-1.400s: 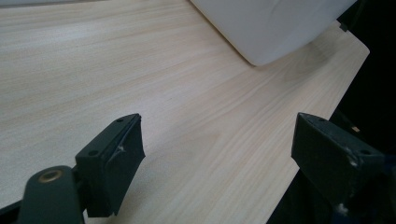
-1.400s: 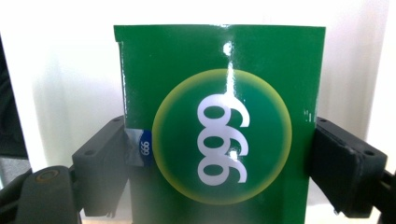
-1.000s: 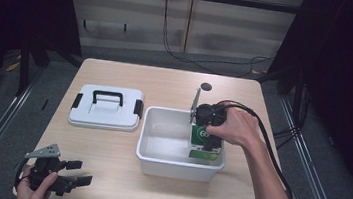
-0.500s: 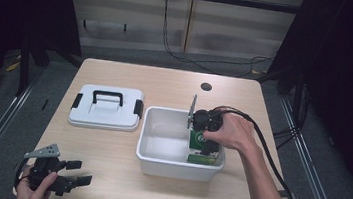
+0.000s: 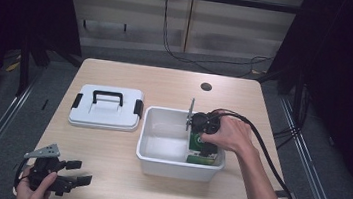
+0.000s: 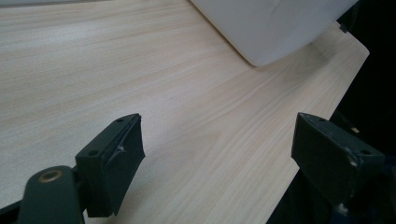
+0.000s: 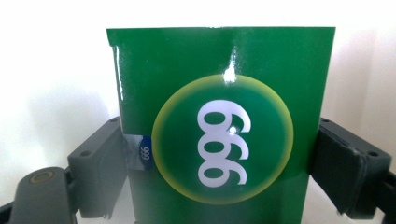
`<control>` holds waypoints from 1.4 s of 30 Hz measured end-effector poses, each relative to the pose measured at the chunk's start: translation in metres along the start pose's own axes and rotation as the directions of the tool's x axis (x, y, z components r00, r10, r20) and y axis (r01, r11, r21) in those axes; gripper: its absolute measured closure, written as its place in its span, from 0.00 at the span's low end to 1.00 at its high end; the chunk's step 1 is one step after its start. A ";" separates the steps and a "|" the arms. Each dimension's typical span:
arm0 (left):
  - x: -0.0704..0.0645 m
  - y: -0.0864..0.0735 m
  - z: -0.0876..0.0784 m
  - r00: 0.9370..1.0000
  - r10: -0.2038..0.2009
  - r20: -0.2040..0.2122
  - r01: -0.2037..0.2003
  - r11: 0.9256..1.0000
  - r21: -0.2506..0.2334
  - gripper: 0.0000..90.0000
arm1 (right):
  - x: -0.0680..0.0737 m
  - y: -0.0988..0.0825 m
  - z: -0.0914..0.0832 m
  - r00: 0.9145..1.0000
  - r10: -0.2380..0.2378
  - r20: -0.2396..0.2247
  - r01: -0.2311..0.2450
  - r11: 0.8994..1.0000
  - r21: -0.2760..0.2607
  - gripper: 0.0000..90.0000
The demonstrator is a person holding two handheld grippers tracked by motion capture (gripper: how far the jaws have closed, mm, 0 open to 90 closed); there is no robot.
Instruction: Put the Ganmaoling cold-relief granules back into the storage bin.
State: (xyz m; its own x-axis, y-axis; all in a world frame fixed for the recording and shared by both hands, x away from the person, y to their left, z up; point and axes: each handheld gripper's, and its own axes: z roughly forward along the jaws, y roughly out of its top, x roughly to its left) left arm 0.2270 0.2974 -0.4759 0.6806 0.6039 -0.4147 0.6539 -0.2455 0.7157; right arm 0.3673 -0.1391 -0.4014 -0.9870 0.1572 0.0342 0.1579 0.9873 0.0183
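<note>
A green box (image 5: pixel 202 154) with a yellow-ringed "999" circle (image 7: pixel 219 116) stands at the right end of a white bin (image 5: pixel 176 168). My right gripper (image 5: pixel 203 142) reaches down into the bin from above, under the person's hand. In the right gripper view its jaws press both sides of the box, so my right gripper (image 7: pixel 219 172) is shut on it. My left gripper (image 5: pixel 80 172) rests at the table's front left corner, open. In the left gripper view nothing lies between the jaws of my left gripper (image 6: pixel 219 158), only bare wood.
The bin's white lid (image 5: pixel 106 106) with a black handle and clips lies flat left of the bin. A small round hole (image 5: pixel 206 87) sits in the wooden table (image 5: pixel 166 85) behind the bin. The bin's corner (image 6: pixel 271 28) shows ahead of the left gripper.
My right gripper has carried the green box down and nearer, deeper into the bin's right end. The left gripper has stayed put.
</note>
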 end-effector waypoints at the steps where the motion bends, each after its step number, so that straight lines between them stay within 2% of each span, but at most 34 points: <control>1: 0.000 0.000 0.000 1.000 0.000 -0.001 0.000 1.000 -0.001 0.19 | 0.000 0.000 0.001 1.000 -0.003 0.004 0.003 1.000 0.005 0.14; 3: 0.000 0.000 0.000 1.000 0.000 -0.001 0.000 1.000 -0.001 0.19 | 0.000 0.000 0.003 1.000 -0.024 0.006 0.024 1.000 0.007 0.14; 12: 0.000 0.000 0.000 1.000 0.001 -0.002 -0.001 1.000 -0.003 0.19 | 0.002 0.002 0.005 1.000 -0.021 -0.005 0.021 0.999 0.032 0.14; 17: 0.000 0.000 0.000 1.000 0.002 -0.003 -0.002 1.000 -0.003 0.19 | 0.000 0.001 0.004 1.000 -0.019 -0.009 0.019 1.000 0.015 0.13; 22: 0.000 0.000 0.000 1.000 0.000 -0.007 0.000 1.000 -0.002 0.19 | 0.000 0.000 0.001 1.000 -0.006 -0.026 0.006 1.000 0.019 0.11; 32: 0.000 0.000 0.000 1.000 0.002 -0.009 -0.002 1.000 0.002 0.19 | 0.002 -0.008 -0.011 1.000 0.011 -0.010 -0.011 1.000 -0.019 0.13; 37: 0.000 0.000 0.000 1.000 -0.001 -0.007 0.001 1.000 0.000 0.19 | 0.004 -0.011 -0.019 1.000 0.025 -0.003 -0.026 0.998 -0.064 0.14; 40: 0.000 0.000 0.000 1.000 -0.001 -0.005 0.001 1.000 -0.001 0.19 | 0.005 -0.017 -0.030 0.999 0.046 0.012 -0.045 0.992 -0.117 0.14; 41: 0.000 0.000 0.000 1.000 -0.001 -0.005 0.001 1.000 -0.001 0.19 | 0.004 -0.020 -0.033 0.999 0.049 0.012 -0.046 0.987 -0.153 0.14; 42: 0.000 0.000 0.000 1.000 -0.002 -0.003 0.002 1.000 -0.001 0.19 | 0.004 -0.021 -0.036 0.999 0.044 0.011 -0.042 0.986 -0.164 0.14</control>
State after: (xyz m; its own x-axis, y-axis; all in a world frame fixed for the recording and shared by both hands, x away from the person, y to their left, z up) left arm 0.2266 0.2974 -0.4756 0.6786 0.6066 -0.4141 0.6547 -0.2440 0.7154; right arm 0.3608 -0.1600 -0.3658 -0.9793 0.2008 0.0238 0.2018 0.9626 0.1809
